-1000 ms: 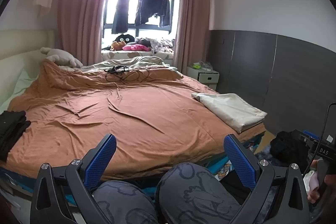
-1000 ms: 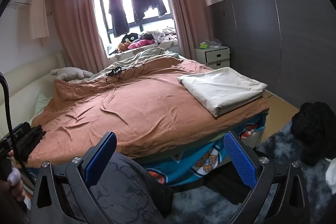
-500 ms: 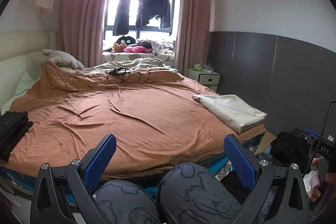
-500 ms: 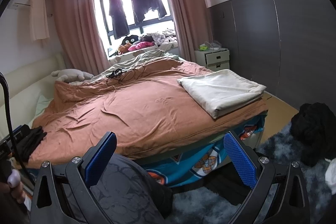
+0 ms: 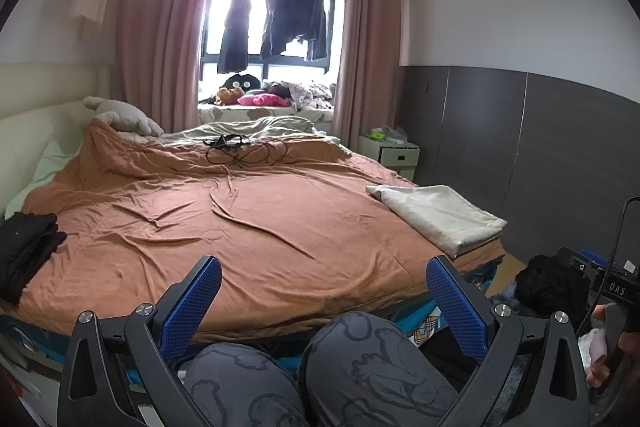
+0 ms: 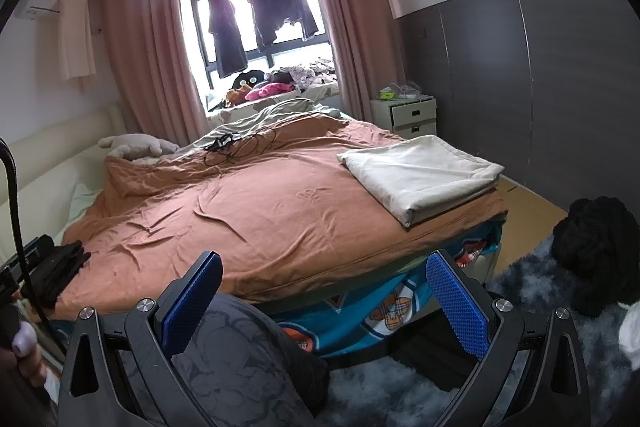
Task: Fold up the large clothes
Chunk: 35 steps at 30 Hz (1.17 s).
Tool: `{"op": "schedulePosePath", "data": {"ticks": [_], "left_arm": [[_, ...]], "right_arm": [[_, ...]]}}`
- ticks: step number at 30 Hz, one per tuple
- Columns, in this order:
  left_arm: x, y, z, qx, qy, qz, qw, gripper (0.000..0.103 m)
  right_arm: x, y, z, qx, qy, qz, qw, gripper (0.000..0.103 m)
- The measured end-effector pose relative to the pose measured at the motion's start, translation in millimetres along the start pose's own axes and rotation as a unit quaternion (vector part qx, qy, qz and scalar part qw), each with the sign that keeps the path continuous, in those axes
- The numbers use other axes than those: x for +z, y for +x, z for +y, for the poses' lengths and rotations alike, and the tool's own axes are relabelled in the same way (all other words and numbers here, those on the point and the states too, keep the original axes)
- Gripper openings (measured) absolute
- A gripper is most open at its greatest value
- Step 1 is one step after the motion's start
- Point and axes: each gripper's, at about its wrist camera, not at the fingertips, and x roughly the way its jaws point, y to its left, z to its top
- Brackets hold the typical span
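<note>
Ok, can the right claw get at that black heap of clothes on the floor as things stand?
Probably yes. The right claw is open and holds nothing, and the black heap lies on the rug off to its right, with nothing between them. It would need to swing right and drop lower.
</note>
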Motion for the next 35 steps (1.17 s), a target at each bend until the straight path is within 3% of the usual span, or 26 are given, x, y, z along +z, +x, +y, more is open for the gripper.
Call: {"op": "schedulePosePath", "data": {"ticks": [35], "left_arm": [[-1.9, -8.1, -8.6, -0.001, 0.005, 0.0, 1.0, 0.102]], "right_arm": [[-4.5, -6.4, -1.1, -0.006, 0.006, 0.0, 1.0, 0.102]]}}
